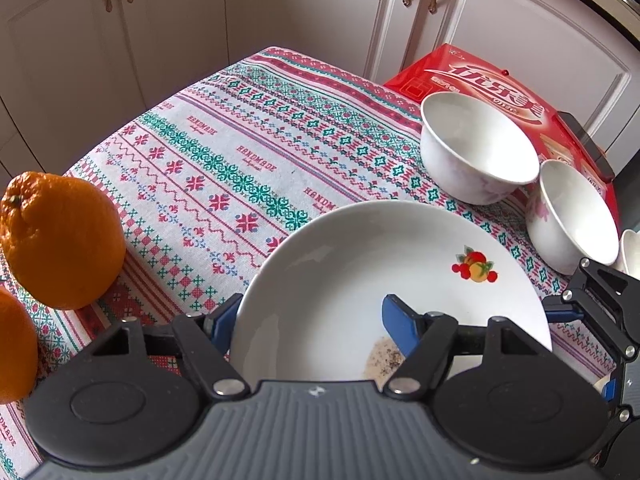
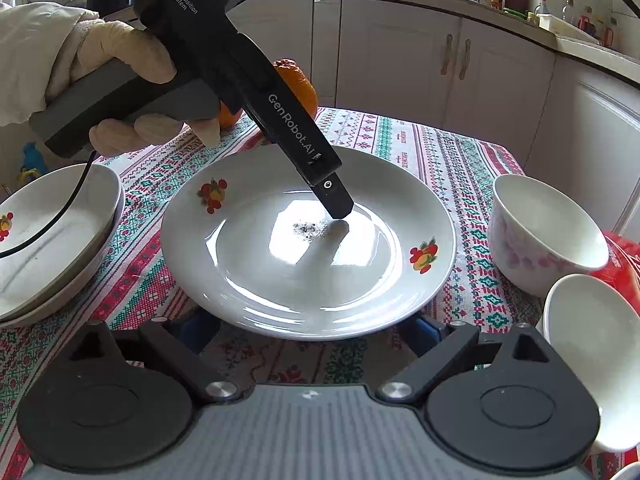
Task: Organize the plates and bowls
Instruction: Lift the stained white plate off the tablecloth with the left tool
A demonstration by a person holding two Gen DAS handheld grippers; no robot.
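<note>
The left gripper [image 1: 314,324] has its jaws clamped across the near rim of the fruit-printed plate [image 2: 308,264], one blue pad inside the dish and one outside; the right gripper [image 2: 308,330] stands open, its pads under the plate's edge nearest its camera and apparently not pressing. The plate sits mid-table on the patterned cloth [image 1: 208,152]. With only one rim held, lifting could tilt it, spilling the dark crumbs [image 2: 310,230] or bumping the floral bowl [image 2: 540,236].

Cream glove [image 2: 120,60], pale sleeve; black hand-held gripper [image 2: 256,80] printed "DAS", "GenRobot.AI"; blue pads [image 1: 400,328].
</note>
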